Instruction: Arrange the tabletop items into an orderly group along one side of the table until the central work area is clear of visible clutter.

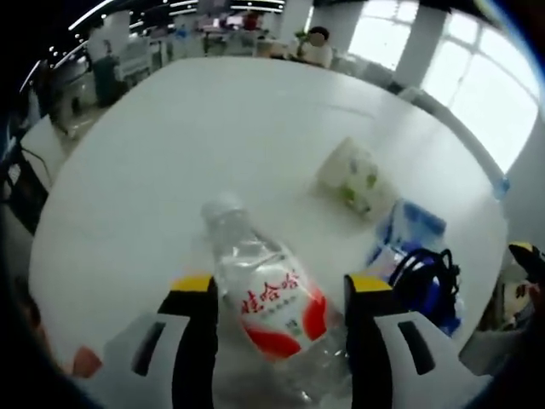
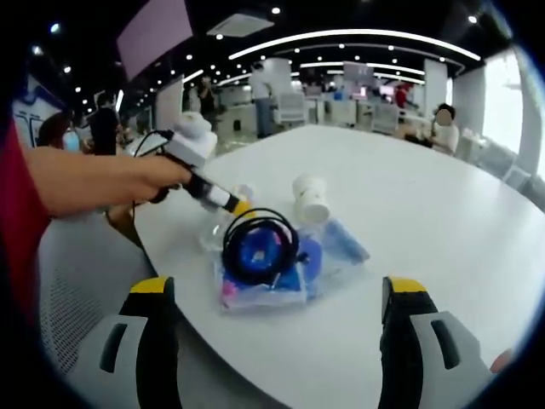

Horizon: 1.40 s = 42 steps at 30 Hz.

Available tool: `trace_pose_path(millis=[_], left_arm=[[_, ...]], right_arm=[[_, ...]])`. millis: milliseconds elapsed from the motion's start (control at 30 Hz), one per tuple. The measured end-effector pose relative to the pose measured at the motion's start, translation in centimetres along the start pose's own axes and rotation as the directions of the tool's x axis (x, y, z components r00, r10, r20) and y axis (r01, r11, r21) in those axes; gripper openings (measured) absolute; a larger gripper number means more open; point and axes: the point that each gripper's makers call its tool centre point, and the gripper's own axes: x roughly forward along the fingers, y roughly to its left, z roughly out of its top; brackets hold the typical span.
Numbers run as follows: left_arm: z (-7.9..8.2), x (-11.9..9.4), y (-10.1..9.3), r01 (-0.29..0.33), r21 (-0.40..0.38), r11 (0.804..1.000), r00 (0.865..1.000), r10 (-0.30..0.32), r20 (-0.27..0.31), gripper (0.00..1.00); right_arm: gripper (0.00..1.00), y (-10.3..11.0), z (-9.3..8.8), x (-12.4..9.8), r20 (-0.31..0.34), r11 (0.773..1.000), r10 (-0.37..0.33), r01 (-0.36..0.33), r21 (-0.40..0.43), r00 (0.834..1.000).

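**Clear plastic bottle held between the left jaws, cluster waiting at the table edge**

Clear plastic, with a red-and-white label and a white cap, was what lay between the yellow-tipped jaws in the left gripper view: a water bottle (image 1: 260, 298) pointing cap-first away from the camera. The left gripper (image 1: 279, 285) was seen with its jaws on either side of the bottle's body and apparently closed against it, though actual contact on the right side could not be confirmed. Beyond it, on the white table (image 1: 213, 145), a roll of tissue in a printed wrapper (image 1: 353, 175) lay on its side, with a blue packet (image 1: 413, 226) near it and a coil of black cable (image 1: 421, 273) beside the right jaw.

In the right gripper view, the right gripper (image 2: 277, 294) was seen with its jaws wide apart and nothing between them. Ahead, near the table's near edge, the black cable was shown coiled over blue packets, with the tissue roll just behind. The left gripper was seen reaching in from the left, held in a person's hand (image 2: 157, 175).

The items were judged to be largely grouped along one side already, the bottle being the piece left to place. A smooth, thin-walled bottle could slip or roll if released on its side, and the grouped items sat close enough to the edge to be knocked off by a careless placement.
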Motion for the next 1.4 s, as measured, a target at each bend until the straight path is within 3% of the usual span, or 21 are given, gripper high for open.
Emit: trace_pose_path(millis=[733,900,1033,1400], left_arm=[[-0.3,-0.4,0.7,0.001,0.030,1.000,0.999,0.001,-0.042,0.46],[-0.5,-0.5,0.9,-0.021,-0.010,1.000,0.999,0.021,-0.044,0.48],[-1.2,-0.4,1.3,-0.049,-0.019,0.999,0.997,0.048,-0.063,0.59],[-1.4,0.1,0.7,-0.037,-0.022,0.999,0.996,0.035,-0.079,0.46]], right_arm=[[0.96,0.1,-0.2,0.0,-0.013,1.000,0.004,-0.005,-0.009,1.000],[0.96,0.1,-0.1,0.0,-0.011,1.000,0.004,-0.004,-0.008,1.000],[0.95,0.1,-0.1,0.0,-0.010,1.000,0.005,-0.005,-0.008,1.000],[0.95,0.1,-0.2,0.0,-0.015,1.000,0.008,-0.008,-0.007,1.000]])
